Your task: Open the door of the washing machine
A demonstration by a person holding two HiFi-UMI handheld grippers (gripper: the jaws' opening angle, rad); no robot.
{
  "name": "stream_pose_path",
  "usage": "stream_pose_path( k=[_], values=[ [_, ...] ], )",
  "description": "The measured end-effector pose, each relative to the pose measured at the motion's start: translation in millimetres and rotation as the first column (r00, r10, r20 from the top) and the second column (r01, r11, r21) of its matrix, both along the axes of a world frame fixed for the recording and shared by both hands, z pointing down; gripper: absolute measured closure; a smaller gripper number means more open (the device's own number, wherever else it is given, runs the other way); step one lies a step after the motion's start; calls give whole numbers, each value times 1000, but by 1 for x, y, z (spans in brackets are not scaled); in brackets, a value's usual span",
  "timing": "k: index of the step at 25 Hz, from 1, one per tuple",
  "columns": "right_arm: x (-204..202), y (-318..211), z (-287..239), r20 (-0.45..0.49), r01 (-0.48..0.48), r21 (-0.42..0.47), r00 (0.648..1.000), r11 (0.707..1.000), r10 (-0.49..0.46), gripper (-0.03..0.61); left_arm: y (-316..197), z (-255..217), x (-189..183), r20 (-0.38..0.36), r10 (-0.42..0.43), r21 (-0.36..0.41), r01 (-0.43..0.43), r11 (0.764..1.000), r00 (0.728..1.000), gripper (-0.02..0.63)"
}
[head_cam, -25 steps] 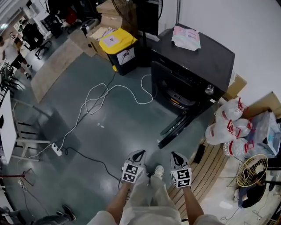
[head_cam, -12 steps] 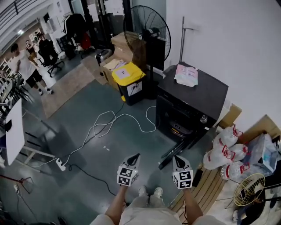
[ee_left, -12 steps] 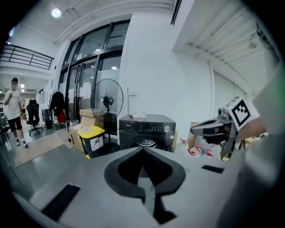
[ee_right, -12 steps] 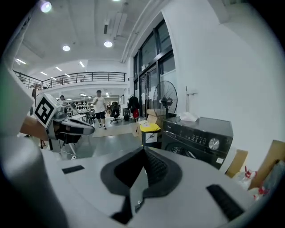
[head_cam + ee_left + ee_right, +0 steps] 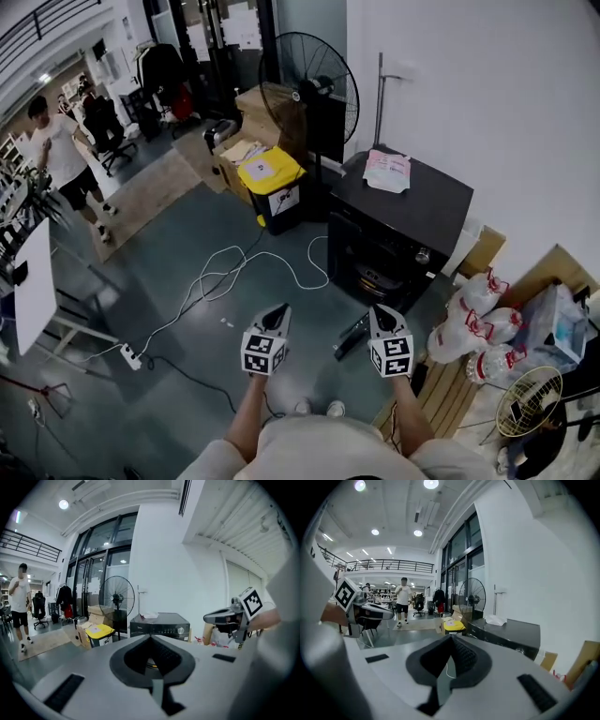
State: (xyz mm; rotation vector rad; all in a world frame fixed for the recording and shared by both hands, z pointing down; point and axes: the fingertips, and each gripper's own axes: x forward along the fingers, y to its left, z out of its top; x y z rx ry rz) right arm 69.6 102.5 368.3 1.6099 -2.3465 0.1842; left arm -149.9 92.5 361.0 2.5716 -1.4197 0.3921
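A black washing machine (image 5: 405,223) stands against the white wall, and it also shows in the left gripper view (image 5: 159,622) and the right gripper view (image 5: 508,633). Its round front door (image 5: 352,334) hangs swung out as a dark strip near the floor, and the drum opening (image 5: 375,274) is exposed. My left gripper (image 5: 278,313) (image 5: 151,637) and right gripper (image 5: 379,314) (image 5: 451,637) are held side by side in the air, well short of the machine. Both are shut with nothing in them. Each one shows in the other's view, the right gripper (image 5: 229,617) and the left gripper (image 5: 370,611).
A pink-white packet (image 5: 386,172) lies on the machine's top. Left of it stand a yellow-lidded bin (image 5: 272,174), a standing fan (image 5: 314,70) and cardboard boxes (image 5: 246,142). A white cable (image 5: 239,272) trails across the floor. Plastic jugs (image 5: 469,328) sit at the right. A person (image 5: 61,159) stands far left.
Both grippers have risen together while staying shut. The head view has lifted, so the machine looks farther off and more of the room shows.
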Motion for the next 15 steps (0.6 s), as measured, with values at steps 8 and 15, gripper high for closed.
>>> stream_pose_path(
  k=[8,15],
  values=[
    [12,7,-8,-1,-24,10,1000,1000,24,580,-4,-15,-3,-13,-14,23,14,1000,1000,606],
    [20,10,-7,-1,-41,3,999,999,41,580,-1,-11,-4,-24,-21,3,21,1000,999,606]
  ],
)
